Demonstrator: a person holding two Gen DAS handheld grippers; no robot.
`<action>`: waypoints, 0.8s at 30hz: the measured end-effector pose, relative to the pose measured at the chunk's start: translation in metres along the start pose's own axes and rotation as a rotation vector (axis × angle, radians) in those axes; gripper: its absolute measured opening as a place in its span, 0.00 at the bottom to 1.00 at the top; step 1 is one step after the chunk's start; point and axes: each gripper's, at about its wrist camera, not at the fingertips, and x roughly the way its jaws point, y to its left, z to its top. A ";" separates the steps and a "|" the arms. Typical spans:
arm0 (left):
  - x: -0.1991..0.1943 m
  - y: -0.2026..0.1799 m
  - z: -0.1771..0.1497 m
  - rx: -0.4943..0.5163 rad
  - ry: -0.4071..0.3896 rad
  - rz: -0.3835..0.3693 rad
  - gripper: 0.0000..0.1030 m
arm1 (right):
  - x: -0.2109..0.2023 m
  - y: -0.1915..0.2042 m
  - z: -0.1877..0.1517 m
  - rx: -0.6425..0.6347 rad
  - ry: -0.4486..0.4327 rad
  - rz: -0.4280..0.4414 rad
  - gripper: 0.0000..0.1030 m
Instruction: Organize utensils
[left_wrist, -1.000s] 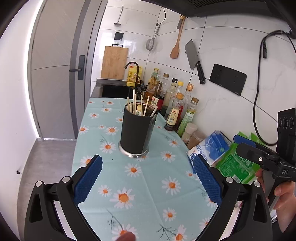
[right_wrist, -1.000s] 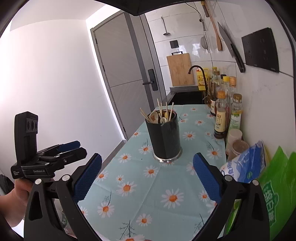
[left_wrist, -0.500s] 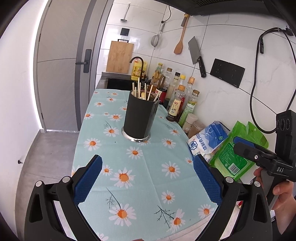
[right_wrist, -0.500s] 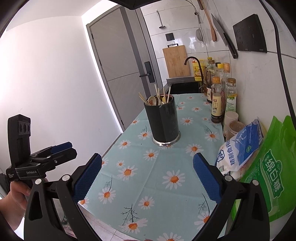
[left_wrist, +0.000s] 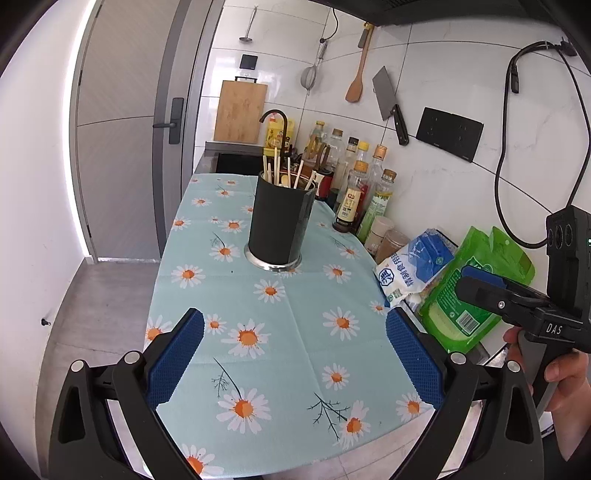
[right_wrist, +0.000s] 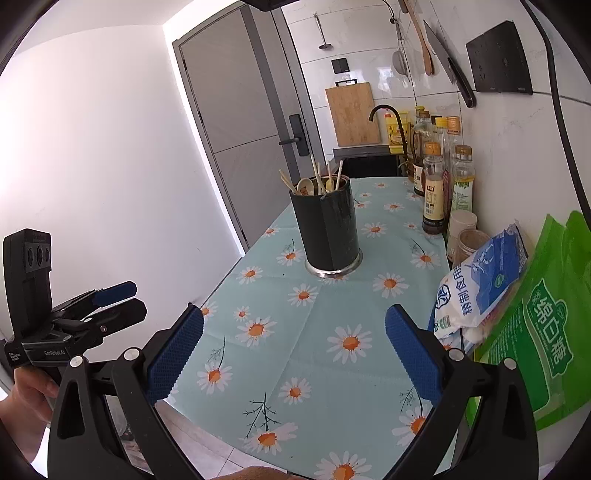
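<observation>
Over the counter's near edge the left gripper (left_wrist: 294, 356) and right gripper (right_wrist: 294, 353) both hover with jaws spread wide, empty. Mid-counter on the daisy tablecloth (left_wrist: 295, 343) stands the black utensil holder (left_wrist: 280, 224), upright, holding chopsticks (right_wrist: 317, 174) and what looks like a spoon (right_wrist: 306, 185). Sauce bottles (left_wrist: 354, 199) line the counter's far right edge beside the wall.

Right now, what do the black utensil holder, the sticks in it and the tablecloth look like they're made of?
Utensil holder: matte black body, possibly plastic or coated metal, on a shiny steel-looking base ring. Chopsticks: pale, unvarnished-looking bamboo or wood, judging by the tan colour. Tablecloth: thin printed sheet with daisies; sharp fold creases and a slight sheen suggest plastic or coated fabric, though I cannot tell for sure.
</observation>
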 end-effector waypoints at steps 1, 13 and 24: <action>0.001 0.000 -0.001 0.001 0.002 0.000 0.93 | 0.000 0.000 -0.001 -0.002 0.003 -0.003 0.95; 0.005 -0.003 -0.003 0.012 0.022 -0.019 0.93 | -0.003 -0.005 -0.008 0.006 0.016 -0.023 0.95; 0.007 -0.006 -0.006 0.007 0.031 -0.013 0.93 | -0.001 -0.008 -0.016 0.005 0.037 -0.017 0.95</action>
